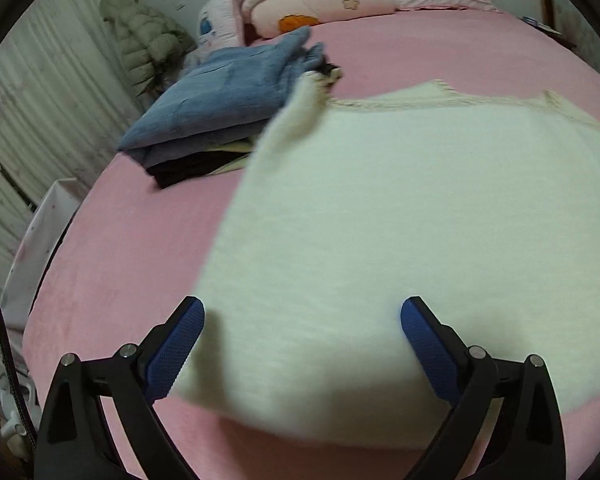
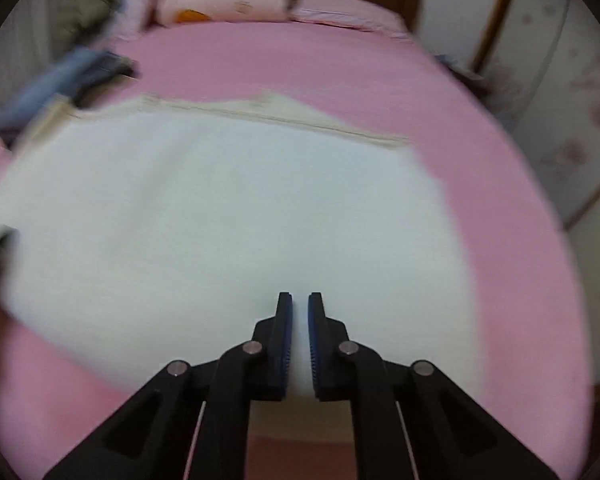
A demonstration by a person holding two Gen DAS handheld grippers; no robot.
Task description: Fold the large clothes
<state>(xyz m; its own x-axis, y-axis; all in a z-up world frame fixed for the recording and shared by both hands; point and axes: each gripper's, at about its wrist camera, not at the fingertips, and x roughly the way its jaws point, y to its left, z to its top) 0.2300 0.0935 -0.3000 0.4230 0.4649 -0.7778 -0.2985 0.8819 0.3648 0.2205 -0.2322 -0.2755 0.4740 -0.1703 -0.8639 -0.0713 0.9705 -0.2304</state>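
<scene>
A large white garment (image 1: 380, 220) lies spread flat on the pink bed (image 1: 120, 260), its cream ribbed trim along the far edge. My left gripper (image 1: 302, 320) hovers over the garment's near left part, jaws wide open, nothing between the blue pads (image 1: 176, 352). In the right wrist view the same garment (image 2: 220, 220) fills the middle. My right gripper (image 2: 300, 308) hangs over its near edge with the jaws almost together. White cloth shows through the slim gap; I cannot tell whether any is pinched.
A pile of folded clothes (image 1: 220, 96), blue on top and dark below, sits at the bed's far left, blurred in the right wrist view (image 2: 56, 84). Folded quilts and pillows (image 1: 320, 0) lie at the head. A puffer jacket (image 1: 144, 40) hangs by the curtain.
</scene>
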